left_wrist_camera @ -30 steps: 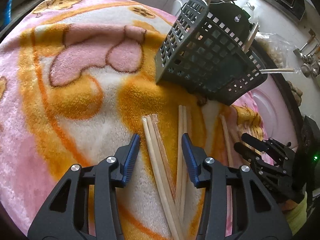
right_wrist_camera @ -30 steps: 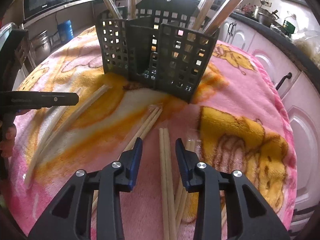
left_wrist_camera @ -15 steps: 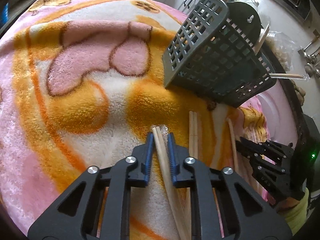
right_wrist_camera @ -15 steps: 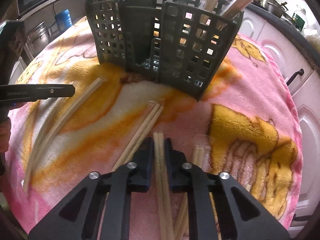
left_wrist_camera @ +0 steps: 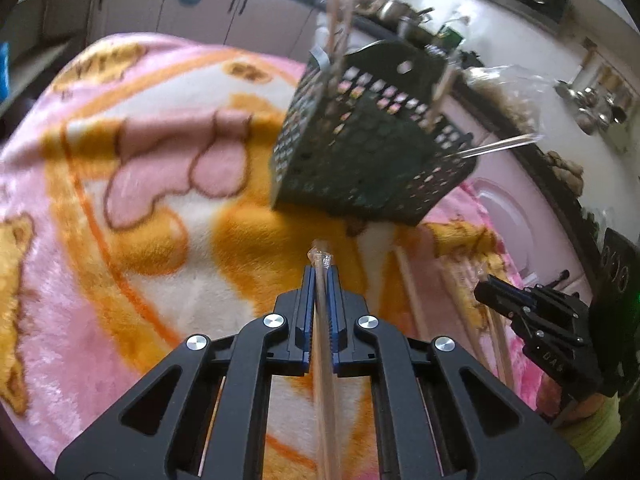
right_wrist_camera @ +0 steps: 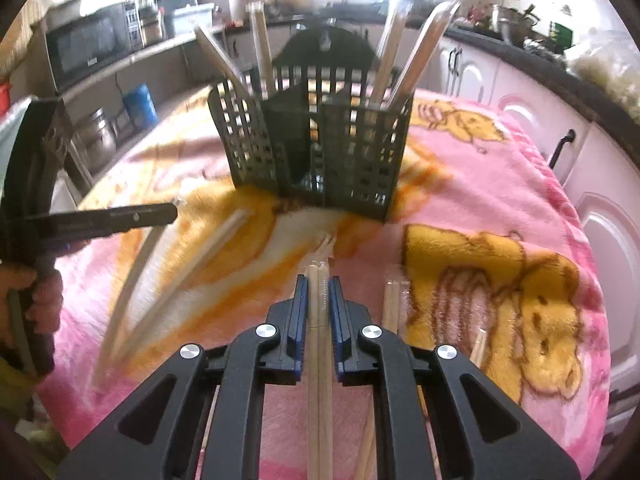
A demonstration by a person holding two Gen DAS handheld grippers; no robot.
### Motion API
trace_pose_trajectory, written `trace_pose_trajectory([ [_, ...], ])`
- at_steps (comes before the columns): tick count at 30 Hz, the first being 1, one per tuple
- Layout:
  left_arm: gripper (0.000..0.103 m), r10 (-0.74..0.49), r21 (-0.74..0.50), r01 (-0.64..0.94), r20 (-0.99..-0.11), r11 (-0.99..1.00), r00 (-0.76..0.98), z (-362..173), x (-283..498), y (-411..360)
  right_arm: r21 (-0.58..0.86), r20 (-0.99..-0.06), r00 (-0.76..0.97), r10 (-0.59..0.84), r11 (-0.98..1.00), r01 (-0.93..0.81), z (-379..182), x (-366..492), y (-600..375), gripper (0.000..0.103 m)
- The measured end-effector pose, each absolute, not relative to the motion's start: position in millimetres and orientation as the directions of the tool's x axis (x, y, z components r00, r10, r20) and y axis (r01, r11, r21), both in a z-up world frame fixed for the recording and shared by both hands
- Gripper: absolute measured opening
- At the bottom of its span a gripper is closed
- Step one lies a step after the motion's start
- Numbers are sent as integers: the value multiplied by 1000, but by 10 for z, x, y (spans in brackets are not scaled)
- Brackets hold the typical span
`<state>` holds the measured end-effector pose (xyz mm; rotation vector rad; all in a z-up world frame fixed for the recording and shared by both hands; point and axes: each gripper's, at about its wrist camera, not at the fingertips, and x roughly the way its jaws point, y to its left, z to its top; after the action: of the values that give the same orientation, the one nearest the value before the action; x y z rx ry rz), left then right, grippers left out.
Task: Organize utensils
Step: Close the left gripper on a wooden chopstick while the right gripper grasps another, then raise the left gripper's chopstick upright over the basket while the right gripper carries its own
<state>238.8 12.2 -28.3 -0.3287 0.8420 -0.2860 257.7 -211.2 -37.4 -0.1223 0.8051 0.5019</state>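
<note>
Slippage is the main risk here. The left gripper point(left_wrist_camera: 319, 280) is clamped on a wrapped pair of chopsticks point(left_wrist_camera: 321, 320), gripping it close to its far tip, so most of the length trails back under the gripper; if tilted sharply, the long free end could lever the pair out of the pads, or the clear wrapper could slide. The right gripper point(right_wrist_camera: 318, 284) is likewise closed on its own pair of chopsticks point(right_wrist_camera: 319, 320), also near the far end, with the same hazard. Both tools head toward one target, the dark slotted utensil holder point(right_wrist_camera: 316, 156) standing on the pink and orange blanket point(right_wrist_camera: 500, 208) in the far middle, so the two could collide above it, or a tip could catch on the lattice and tip the holder.

The right wrist view shows the holder's dividers and the wrapped chopsticks already standing in its far compartments, a hand point(right_wrist_camera: 36, 292) at the left edge on the other tool's handle, and loose pairs point(right_wrist_camera: 192, 276) lying on the blanket to the left. The left wrist view, blurred, shows the holder's side wall point(left_wrist_camera: 372, 148) and the right tool point(left_wrist_camera: 536, 316) near the right edge.
</note>
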Motion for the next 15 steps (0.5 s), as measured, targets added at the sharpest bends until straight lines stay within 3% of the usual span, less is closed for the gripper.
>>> trace_pose_trajectory([
  [15,1,-363,-302,217,-612,928,703,120,2099,-266,161,-572,700,426,896,-414,-29,2145,-2430,11],
])
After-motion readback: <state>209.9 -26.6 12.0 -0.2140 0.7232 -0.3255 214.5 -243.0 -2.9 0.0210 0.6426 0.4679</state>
